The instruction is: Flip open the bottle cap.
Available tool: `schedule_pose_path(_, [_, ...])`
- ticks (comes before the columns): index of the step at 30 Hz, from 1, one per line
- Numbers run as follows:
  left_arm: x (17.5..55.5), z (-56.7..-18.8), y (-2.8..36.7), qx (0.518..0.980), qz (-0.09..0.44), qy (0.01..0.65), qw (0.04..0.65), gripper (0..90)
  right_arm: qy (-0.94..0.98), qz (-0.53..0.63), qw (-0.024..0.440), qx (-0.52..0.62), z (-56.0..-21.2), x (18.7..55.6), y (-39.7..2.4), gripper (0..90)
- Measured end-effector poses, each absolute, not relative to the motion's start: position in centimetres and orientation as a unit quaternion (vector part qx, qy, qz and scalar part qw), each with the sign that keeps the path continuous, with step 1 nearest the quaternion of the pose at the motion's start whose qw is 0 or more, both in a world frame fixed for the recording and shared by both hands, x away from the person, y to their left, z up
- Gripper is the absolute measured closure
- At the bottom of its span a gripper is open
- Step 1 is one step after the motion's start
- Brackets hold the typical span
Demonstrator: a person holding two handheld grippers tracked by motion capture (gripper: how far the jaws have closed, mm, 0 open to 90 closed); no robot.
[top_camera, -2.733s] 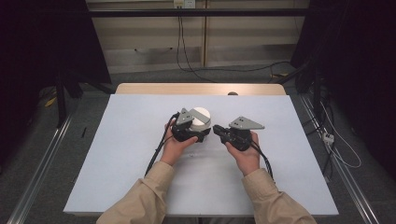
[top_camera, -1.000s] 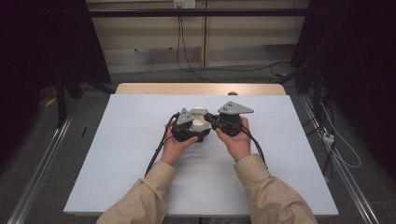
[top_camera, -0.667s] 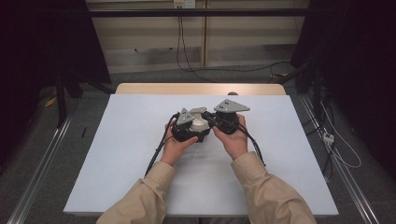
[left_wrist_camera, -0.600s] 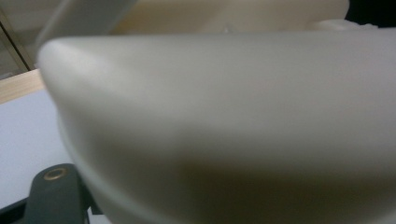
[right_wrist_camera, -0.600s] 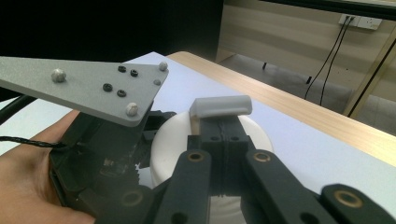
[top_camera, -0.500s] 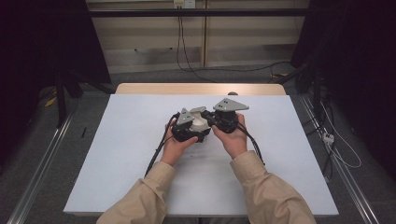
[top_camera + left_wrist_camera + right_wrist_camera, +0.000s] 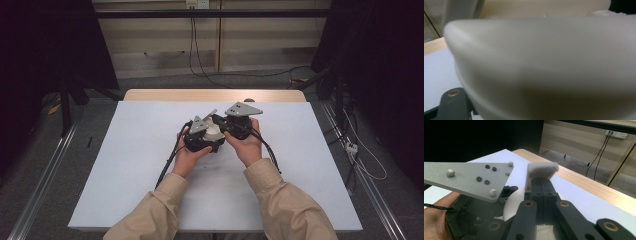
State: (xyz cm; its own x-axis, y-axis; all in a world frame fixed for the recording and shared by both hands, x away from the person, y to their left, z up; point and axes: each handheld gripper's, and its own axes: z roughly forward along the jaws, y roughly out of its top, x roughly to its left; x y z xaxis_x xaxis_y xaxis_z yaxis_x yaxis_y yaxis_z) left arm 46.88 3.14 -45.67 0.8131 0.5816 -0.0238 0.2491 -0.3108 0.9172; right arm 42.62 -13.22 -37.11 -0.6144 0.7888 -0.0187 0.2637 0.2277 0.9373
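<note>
Hazard: slip of white object [image 7: 215,134] | left gripper [image 7: 202,141]: jaws clenched on it, its pale body pressed close ahead of them | right gripper [image 7: 541,173]: jaws closed tight with a small white piece [image 7: 541,170] at their tips, beside the object | cause: narrow hold, opposing pulls above table [image 7: 150,130].

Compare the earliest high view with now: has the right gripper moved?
Yes. The right gripper moved left across the table, closing on the left gripper.
</note>
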Motion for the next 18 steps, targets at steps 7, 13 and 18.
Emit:
schedule_pose_path(7, [46.8, -45.7, 3.1, 0.795, 0.160, 0.260, 0.525, 18.4, 0.744, 0.504, 0.259, 0.354, -37.2, 43.0, -12.9, 90.0])
schedule_pose_path(13, [46.9, -45.7, 3.1, 0.794, 0.159, 0.261, 0.526, 18.5, 0.744, 0.504, 0.258, 0.354, -37.3, 43.4, -12.8, 90.0])
schedule_pose_path(18, [46.8, -45.7, 3.1, 0.795, 0.161, 0.260, 0.524, 18.5, 0.745, 0.503, 0.259, 0.354, -37.4, 43.7, -12.6, 90.0])
